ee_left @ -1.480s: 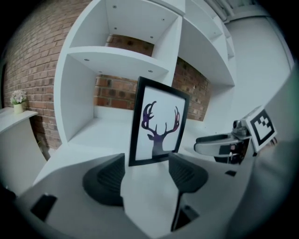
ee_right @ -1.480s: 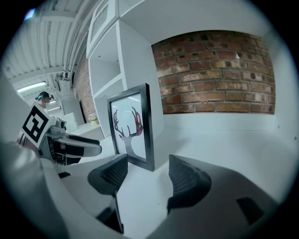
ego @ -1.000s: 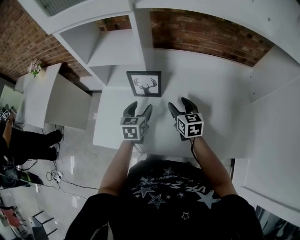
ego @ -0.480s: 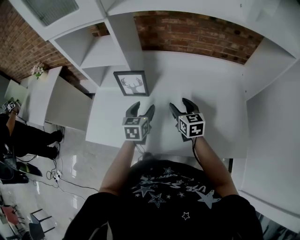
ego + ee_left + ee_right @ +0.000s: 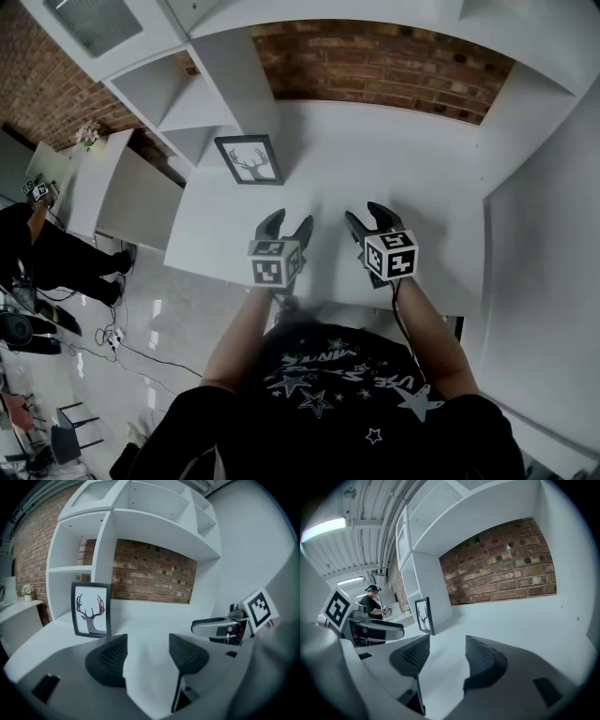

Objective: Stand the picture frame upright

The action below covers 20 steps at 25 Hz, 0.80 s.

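Observation:
A black picture frame with a deer-head print stands upright at the back left of the white desk, beside the shelf unit's side panel. The left gripper view shows the frame ahead to the left; the right gripper view shows the frame edge-on at left. My left gripper is open and empty, nearer the desk's front, well short of the frame. My right gripper is open and empty beside it. The left gripper and right gripper each appear in the other's view.
A white shelf unit rises at the back left, with a brick wall behind the desk. White side walls box in the desk on the right. A person in black stands on the floor at far left, near a low white cabinet.
Both grippers stay about where they were, open. The head view has shifted, so the frame and desk sit a little further left and up in it.

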### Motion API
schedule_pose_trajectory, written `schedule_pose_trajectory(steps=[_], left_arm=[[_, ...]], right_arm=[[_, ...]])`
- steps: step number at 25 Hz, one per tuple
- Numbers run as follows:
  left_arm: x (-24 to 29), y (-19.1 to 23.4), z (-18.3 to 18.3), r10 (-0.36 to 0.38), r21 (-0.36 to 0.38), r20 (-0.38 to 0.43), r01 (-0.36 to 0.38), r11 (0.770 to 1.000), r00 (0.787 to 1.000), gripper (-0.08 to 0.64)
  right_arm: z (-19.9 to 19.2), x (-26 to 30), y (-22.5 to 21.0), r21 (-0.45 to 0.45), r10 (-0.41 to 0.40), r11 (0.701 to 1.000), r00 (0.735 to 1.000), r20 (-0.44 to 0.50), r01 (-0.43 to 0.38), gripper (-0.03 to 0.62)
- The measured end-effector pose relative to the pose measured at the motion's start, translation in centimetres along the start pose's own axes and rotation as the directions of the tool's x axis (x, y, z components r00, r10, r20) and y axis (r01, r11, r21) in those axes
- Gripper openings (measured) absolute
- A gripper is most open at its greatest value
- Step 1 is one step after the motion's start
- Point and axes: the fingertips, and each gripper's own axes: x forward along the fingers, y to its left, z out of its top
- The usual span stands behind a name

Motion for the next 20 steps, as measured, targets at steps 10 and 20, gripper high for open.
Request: schedule_pose_trajectory(steps=[10, 20], left_arm=[[-4.6, -5.9, -2.5, 0.070, -0.029, -0.004, -0.070, 0.997, 0.998, 0.270], [-8.3, -8.2, -6.1, 0.133, -0.093, -0.024, -0.135, 0.986, 0.991, 0.222]], right_arm=[[-2.6, -6.8, -1.2, -0.027, 0.078, 0.997, 0.997, -0.024, -0.079, 0.094], [-6.1, -8.3, 0.4, -0.003, 0.141, 0.990, 0.987, -0.074, -0.142, 0.042]])
